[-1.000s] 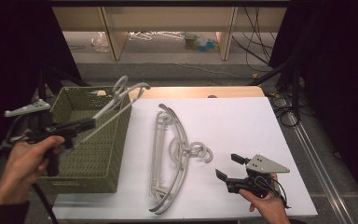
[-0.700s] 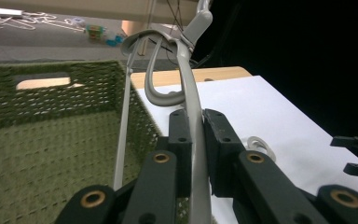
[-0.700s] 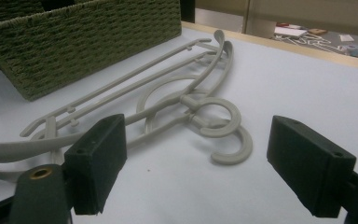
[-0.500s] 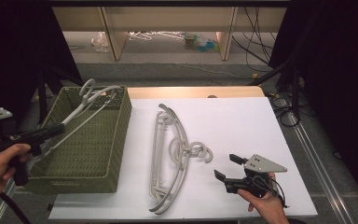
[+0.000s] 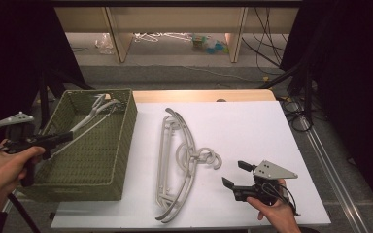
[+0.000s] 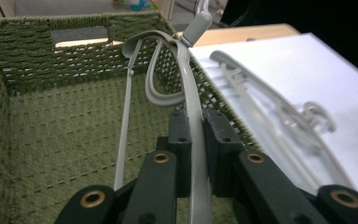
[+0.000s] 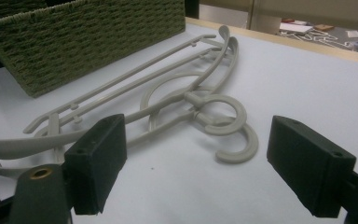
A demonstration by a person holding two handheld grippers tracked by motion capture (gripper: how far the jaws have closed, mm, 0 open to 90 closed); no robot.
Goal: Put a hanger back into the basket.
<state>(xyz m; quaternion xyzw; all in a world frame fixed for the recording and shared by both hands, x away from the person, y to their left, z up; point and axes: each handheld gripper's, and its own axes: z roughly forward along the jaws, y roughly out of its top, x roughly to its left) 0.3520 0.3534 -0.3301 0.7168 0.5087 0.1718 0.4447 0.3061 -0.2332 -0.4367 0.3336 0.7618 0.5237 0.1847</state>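
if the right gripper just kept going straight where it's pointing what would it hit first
Probably the hooks of the grey hangers lying on the white table; they sit right ahead between the right gripper's open jaws, though depth is hard to judge.

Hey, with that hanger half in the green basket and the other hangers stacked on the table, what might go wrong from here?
1. The left claw pinches one arm of the hanger, whose neck rests on the basket rim; released now, it might hang on the rim instead of dropping in.
2. The stacked hangers overlap with hooks interlocked, so the open right claw may drag both when lifting one.
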